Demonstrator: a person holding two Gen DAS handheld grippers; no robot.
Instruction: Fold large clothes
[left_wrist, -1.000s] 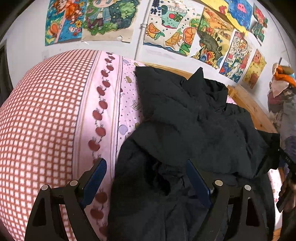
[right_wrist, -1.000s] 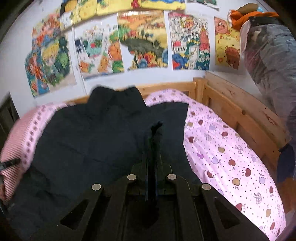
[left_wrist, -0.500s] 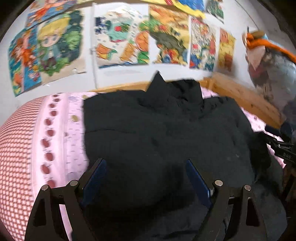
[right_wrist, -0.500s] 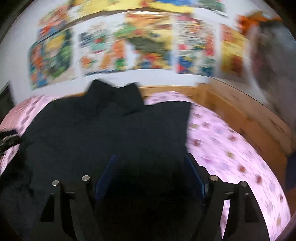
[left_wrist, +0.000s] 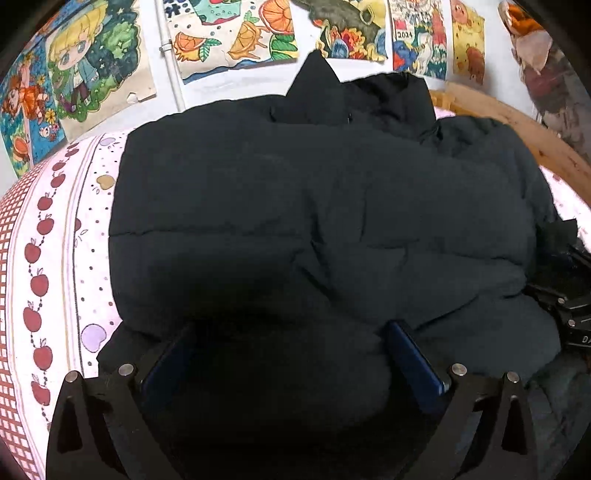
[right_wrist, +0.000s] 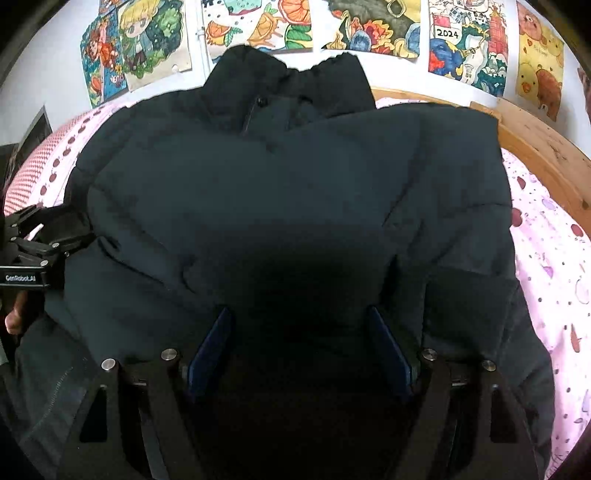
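A large black puffer jacket (left_wrist: 314, 221) lies on the bed with its collar toward the wall, and it also fills the right wrist view (right_wrist: 295, 177). My left gripper (left_wrist: 291, 354) is open, its blue pads (left_wrist: 413, 362) spread over the jacket's near left part with padding bulging between them. My right gripper (right_wrist: 299, 347) is open over the jacket's near middle. The right gripper body shows at the right edge of the left wrist view (left_wrist: 565, 314). The left gripper body shows at the left edge of the right wrist view (right_wrist: 40, 251).
The bed has a pink patterned sheet (right_wrist: 546, 236) and a red checked cover (left_wrist: 14, 258) on the left. A wooden bed frame (right_wrist: 543, 147) runs along the right side. Colourful drawings (right_wrist: 376, 26) hang on the white wall behind.
The right gripper was shut on a jacket fold one second ago and is open now. Both grippers have moved in close over the jacket, which now lies flatter.
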